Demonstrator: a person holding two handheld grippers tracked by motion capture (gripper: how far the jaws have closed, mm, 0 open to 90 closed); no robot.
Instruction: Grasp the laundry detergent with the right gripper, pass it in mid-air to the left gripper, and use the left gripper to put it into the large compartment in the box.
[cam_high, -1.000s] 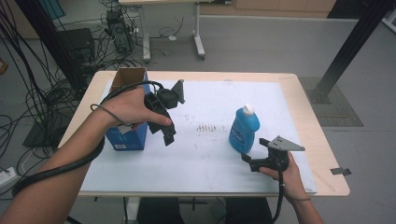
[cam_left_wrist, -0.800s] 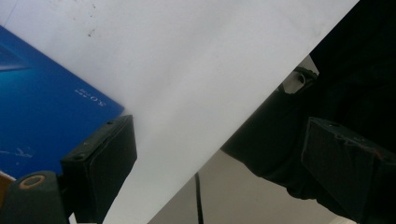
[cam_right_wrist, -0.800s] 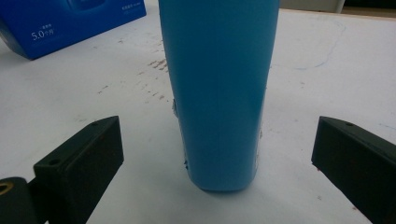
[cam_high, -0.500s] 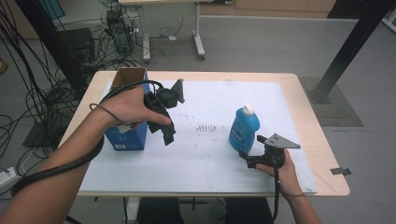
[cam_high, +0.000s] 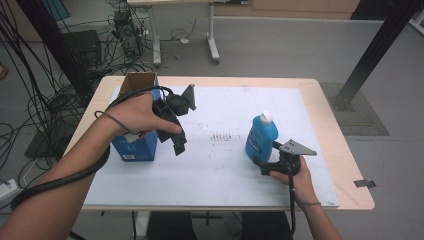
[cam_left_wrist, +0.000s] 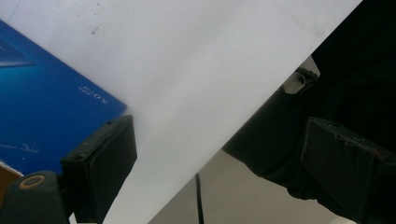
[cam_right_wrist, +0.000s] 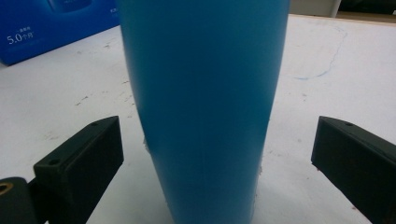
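Observation:
A blue bottle with a white cap stands upright on the white sheet, right of centre. My right gripper sits low just in front of it. In the right gripper view the bottle stands between the open jaws of my right gripper, with a gap on each side. A blue box with an open cardboard top stands at the left. My left gripper hangs beside its right face, pointing down, open with nothing between the jaws. The box shows left of my left gripper.
The white sheet covers most of the wooden table. A patch of small dark marks lies on it between box and bottle. Beyond the far edge the floor holds cables, a second table's legs and a black post.
My right gripper has edged a little left and forward, closer around the bottle's base. The left hand and its gripper have stayed put.

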